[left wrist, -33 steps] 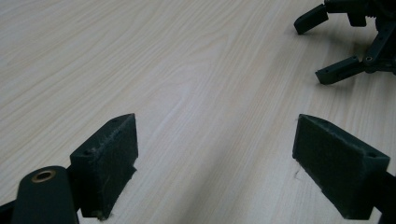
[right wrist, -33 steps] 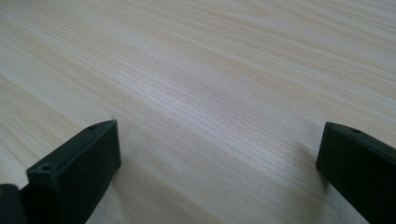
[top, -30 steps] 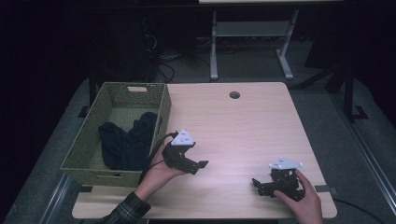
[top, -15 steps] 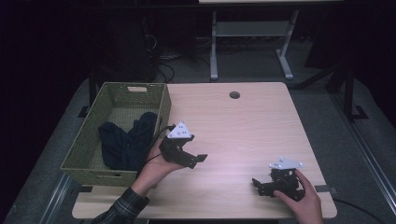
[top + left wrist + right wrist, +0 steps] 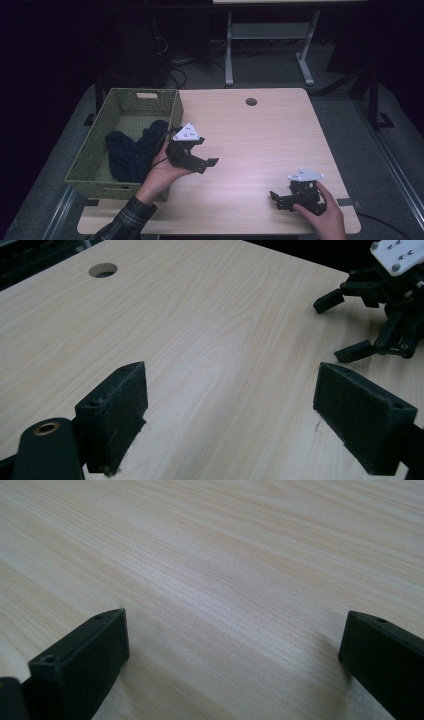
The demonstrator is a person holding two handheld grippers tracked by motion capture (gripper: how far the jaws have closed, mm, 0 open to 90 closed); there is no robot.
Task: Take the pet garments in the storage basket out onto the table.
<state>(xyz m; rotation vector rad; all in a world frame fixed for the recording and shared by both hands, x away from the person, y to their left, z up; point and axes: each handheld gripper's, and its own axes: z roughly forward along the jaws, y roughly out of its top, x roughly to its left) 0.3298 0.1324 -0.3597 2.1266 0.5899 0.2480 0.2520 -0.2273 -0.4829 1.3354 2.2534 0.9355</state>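
My left gripper (image 5: 207, 151) is held in a hand just right of the green woven basket (image 5: 123, 104), raised over the table with its jaws pointing right. It is open and holds nothing (image 5: 240, 415). Inside the basket lies a dark blue cloth (image 5: 131, 152), bunched toward the near right. My right gripper (image 5: 276, 200) rests low at the table's near right, jaws pointing left, open and empty (image 5: 235, 650). In the left gripper view the right gripper (image 5: 385, 315) stands at the upper right.
The light wooden table (image 5: 260, 140) has a round cable hole (image 5: 251, 102) near its far edge. Beyond the table, a white desk frame (image 5: 267, 45) stands on a dark floor. A plaid sleeve (image 5: 122, 220) enters at the bottom left.
My left gripper has lifted and drawn a little farther from the person, nearer the basket's right wall. The right gripper has stayed put.
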